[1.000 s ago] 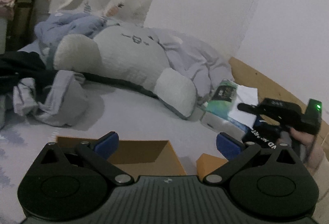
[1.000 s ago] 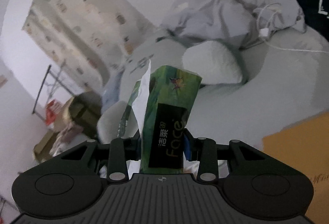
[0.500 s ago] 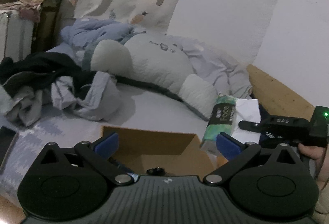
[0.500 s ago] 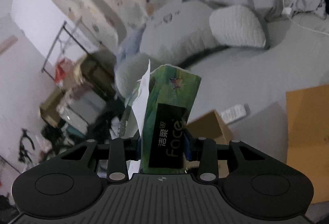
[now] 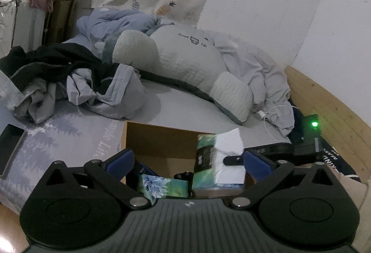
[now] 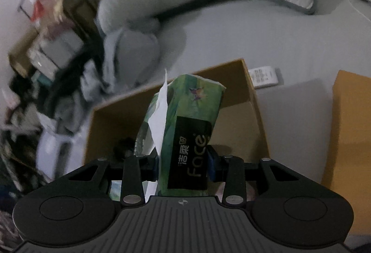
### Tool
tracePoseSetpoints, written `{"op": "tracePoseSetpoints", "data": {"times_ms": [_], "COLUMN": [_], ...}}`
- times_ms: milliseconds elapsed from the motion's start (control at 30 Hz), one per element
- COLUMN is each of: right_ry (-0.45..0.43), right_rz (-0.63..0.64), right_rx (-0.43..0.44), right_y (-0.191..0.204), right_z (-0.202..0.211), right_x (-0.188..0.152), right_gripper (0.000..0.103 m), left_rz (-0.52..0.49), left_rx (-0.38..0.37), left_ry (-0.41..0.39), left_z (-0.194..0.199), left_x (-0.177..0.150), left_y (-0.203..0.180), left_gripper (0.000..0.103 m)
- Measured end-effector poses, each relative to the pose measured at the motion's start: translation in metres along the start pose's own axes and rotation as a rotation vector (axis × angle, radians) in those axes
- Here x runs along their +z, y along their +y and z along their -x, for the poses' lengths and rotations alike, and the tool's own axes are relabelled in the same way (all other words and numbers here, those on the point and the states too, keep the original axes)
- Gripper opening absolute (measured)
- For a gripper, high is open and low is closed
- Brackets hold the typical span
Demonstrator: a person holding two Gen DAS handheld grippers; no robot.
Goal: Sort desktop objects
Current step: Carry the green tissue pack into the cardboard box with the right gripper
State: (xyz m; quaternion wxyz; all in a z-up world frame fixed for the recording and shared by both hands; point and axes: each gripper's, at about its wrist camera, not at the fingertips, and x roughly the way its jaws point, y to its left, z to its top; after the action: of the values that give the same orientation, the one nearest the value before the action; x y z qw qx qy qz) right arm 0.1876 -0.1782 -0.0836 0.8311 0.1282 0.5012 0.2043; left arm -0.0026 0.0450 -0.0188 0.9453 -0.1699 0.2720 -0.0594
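Note:
An open cardboard box [image 5: 157,139] sits on the bed just ahead of my left gripper [image 5: 187,161], which is open and holds nothing. My right gripper [image 6: 183,164] is shut on a green tissue pack [image 6: 187,118] with a white tissue sticking out. It holds the pack upright over the box [image 6: 234,83], at the right side. In the left wrist view the same pack [image 5: 205,160] hangs in the box opening with a black fingertip [image 5: 234,160] pressed on it. A floral pack [image 5: 160,188] and a small black item lie inside the box.
A dark phone [image 5: 9,146] lies at the left on the patterned sheet. Crumpled clothes [image 5: 69,81], a large grey pillow [image 5: 180,60] and a white charger cable [image 5: 271,113] lie beyond the box. A white remote [image 6: 264,78] and an orange flap [image 6: 347,125] lie to the box's right.
My right gripper has carried the tissue pack leftward and down over the box. The left wrist view has pulled back and now shows the box interior.

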Motion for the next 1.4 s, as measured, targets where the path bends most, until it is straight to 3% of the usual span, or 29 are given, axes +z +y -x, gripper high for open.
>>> {"op": "tracePoseSetpoints", "data": {"times_ms": [67,433,533,733,900,967,1400], "right_ry": [0.027,-0.012,-0.023,-0.044,-0.062,-0.069,-0.156], "right_rz": [0.029,0.069,0.080,0.102,0.120,0.127,0.087], "right_rx": [-0.033,-0.071,-0.082,-0.103,-0.120,-0.127,-0.081], "right_y": [0.006,0.011,0.012,0.015,0.017,0.018,0.007], "right_z": [-0.009,0.012,0.017,0.028,0.037,0.041,0.100], "right_x": [0.000,-0.002,-0.002,-0.003,-0.004,-0.004,-0.021], "right_gripper": [0.042,0.044,0.048,0.071,0.099,0.103,0.103], "left_rz": [0.005,0.015,0.015,0.014,-0.003,-0.011,-0.051], "left_rx": [0.006,0.036,0.038,0.035,0.033,0.036,0.072], "left_ry": [0.012,0.028,0.028,0.028,0.015,0.007,-0.006], "left_z": [-0.002,-0.004,-0.004,-0.004,-0.002,-0.001,0.001], "left_x": [-0.002,-0.005,-0.005,-0.003,0.000,0.001,0.006], "left_y": [0.002,0.006,0.005,0.002,-0.003,-0.005,-0.009], "left_gripper": [0.103,0.103,0.103,0.103,0.103,0.103,0.103]}}
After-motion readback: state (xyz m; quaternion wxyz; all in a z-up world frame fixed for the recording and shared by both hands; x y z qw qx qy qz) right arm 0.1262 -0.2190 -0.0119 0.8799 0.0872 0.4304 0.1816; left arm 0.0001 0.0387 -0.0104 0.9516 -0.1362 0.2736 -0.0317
